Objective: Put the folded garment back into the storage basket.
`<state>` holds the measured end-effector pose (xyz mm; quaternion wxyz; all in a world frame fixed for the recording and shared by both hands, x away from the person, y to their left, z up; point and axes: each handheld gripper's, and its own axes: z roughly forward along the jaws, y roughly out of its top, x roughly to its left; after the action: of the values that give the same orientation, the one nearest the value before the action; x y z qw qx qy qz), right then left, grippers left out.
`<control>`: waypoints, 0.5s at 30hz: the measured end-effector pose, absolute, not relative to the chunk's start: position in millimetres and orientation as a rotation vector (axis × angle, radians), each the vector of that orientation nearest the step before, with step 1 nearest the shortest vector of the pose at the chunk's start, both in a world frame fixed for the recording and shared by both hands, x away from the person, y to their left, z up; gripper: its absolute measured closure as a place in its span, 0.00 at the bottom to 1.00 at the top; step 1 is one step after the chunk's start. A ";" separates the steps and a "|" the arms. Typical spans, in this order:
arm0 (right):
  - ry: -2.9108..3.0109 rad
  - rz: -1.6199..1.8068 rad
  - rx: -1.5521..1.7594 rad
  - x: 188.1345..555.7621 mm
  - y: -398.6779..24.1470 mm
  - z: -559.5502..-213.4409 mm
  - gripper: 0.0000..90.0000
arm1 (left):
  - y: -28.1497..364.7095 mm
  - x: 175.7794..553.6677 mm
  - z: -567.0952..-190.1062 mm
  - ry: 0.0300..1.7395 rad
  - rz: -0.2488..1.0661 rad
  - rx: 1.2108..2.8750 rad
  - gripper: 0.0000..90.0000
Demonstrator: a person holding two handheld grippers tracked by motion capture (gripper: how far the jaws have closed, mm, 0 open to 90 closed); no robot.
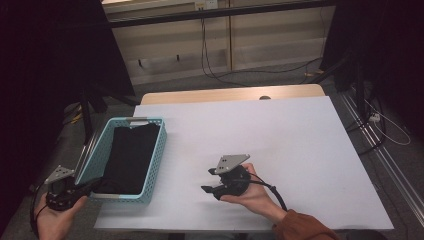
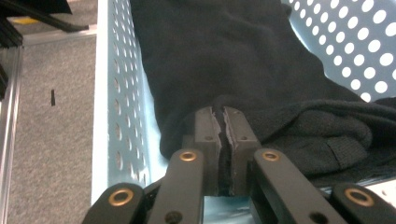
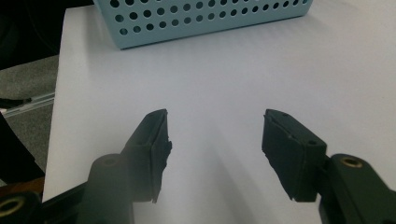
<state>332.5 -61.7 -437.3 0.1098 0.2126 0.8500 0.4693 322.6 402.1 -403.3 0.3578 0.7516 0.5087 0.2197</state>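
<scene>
A: Left gripper (image 1: pixel 92 187) first. In the high view we've got it at the near left corner of the light-blue perforated basket (image 1: pixel 157 155), held in the person's left hand (image 1: pixel 55 217).

B: And the jaws? In the left gripper view we see them brought together, pads nearly touching, only a thin slit between.

A: Yes, closed right at the near edge of the black cloth (image 2: pixel 243 60). We can't make out a fold pinched in the slit, so whether the cloth is really caught we can't tell.

B: Fine. Cloth location: we put it inside the basket, lying along its length and covering most of the floor, with the near end bunched up against the near wall.

A: Basket sits on the left part of the white table (image 1: pixel 280 140), near side.

B: Right gripper (image 1: pixel 210 181)?

A: Resting in the right hand (image 1: pixel 252 197) near the table's near edge, middle, well apart from the basket. In the right gripper view we see its jaws standing roughly half open, bare tabletop between them, nothing held.

B: Its tips point left, toward the basket.
</scene>
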 end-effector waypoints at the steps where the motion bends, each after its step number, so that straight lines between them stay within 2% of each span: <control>1: 2.498 1.381 0.628 332.7 -61.7 -437.5 0.46 | 402.6 323.3 -403.5 1.315 0.574 1.936 0.95; 11: 2.479 1.385 0.641 336.0 -66.9 -436.0 0.45 | 401.1 322.6 -402.9 1.265 0.572 1.908 0.91; 15: 2.472 1.398 0.651 336.8 -68.4 -436.1 0.45 | 397.8 320.2 -401.3 1.239 0.589 1.878 0.73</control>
<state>336.8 -68.4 -436.1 0.1137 0.2219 0.8429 0.4768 320.2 397.8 -401.3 0.3967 0.7413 0.4890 0.2326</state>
